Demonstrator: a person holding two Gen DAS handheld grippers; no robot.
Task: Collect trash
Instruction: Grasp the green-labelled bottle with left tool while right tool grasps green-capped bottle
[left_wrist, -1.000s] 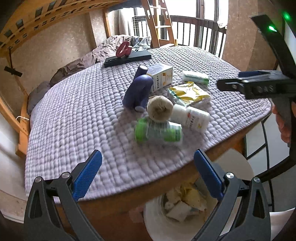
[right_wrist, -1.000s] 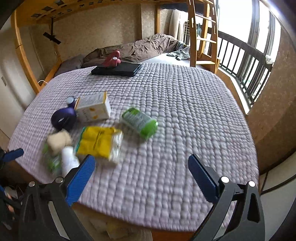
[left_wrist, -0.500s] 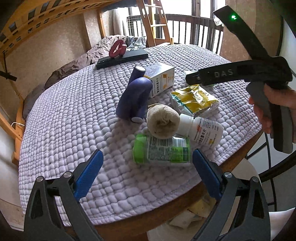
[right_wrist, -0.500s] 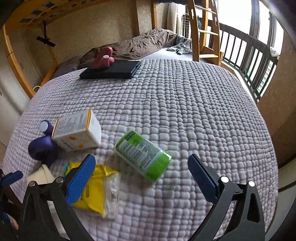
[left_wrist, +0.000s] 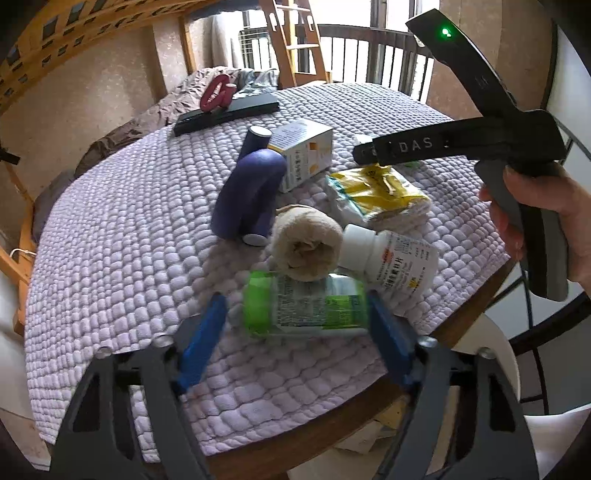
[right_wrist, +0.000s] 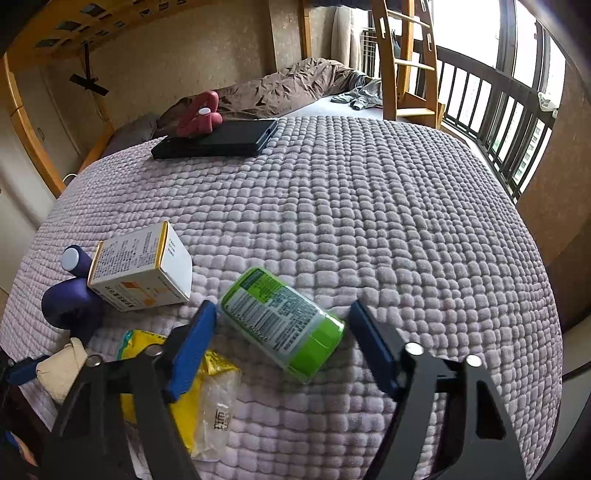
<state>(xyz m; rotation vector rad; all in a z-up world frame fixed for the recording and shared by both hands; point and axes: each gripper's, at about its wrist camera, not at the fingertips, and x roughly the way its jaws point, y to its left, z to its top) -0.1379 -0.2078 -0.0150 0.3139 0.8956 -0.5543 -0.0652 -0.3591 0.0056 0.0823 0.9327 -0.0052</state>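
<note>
My left gripper (left_wrist: 295, 325) is spread wide at the bottom of its frame, one blue pad either side of a green-capped bottle (left_wrist: 304, 304) lying on its side near the quilt's (left_wrist: 110, 236) front edge; the right pad looks close to the bottle's base, but contact is unclear (the view is blurred). A rolled beige cloth (left_wrist: 306, 243) leans on it, beside a white pill bottle (left_wrist: 391, 260). My right gripper (right_wrist: 282, 334) is likewise open, straddling a second green bottle (right_wrist: 282, 323) low in centre frame, holding nothing.
</note>
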